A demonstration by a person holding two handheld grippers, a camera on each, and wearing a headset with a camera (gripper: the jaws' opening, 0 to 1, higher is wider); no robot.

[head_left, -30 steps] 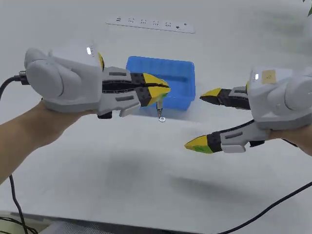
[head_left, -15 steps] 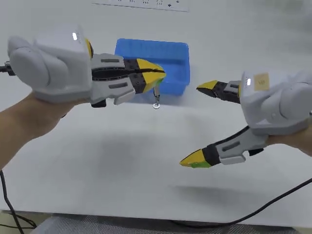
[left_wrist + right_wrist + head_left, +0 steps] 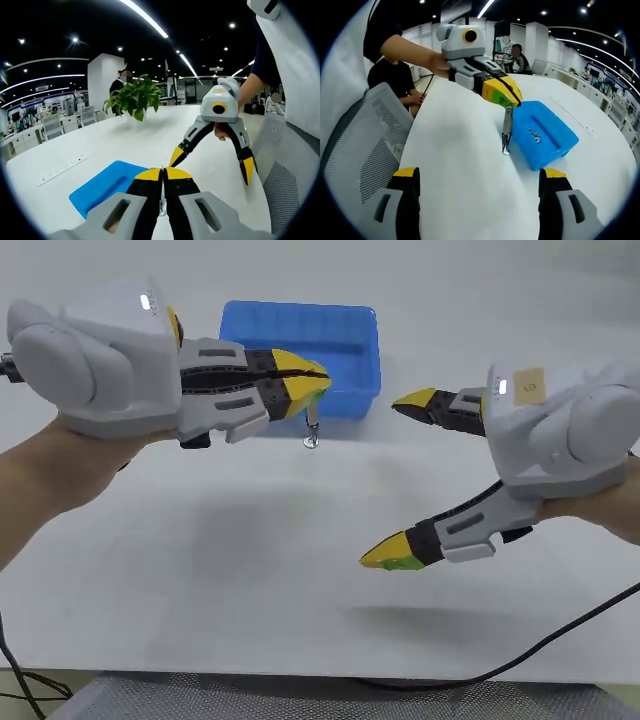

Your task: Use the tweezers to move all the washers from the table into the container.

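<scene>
Right gripper point(image 3: 380, 482) spreads wider, idle; left gripper point(image 3: 322, 385), clamped on tweezers point(image 3: 506, 125), carries a washer point(image 3: 311, 443) just below its tips, container point(image 3: 350, 395) just beyond. Any slackened pinch could drop it short.

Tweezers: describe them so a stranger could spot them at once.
On the white table stands a blue container; just before its near wall hovers the left claw, yellow tips shut. The tweezers hang from those tips: slim, silver and pointing down, unlike the bulky grey-and-yellow claw holding them.
</scene>
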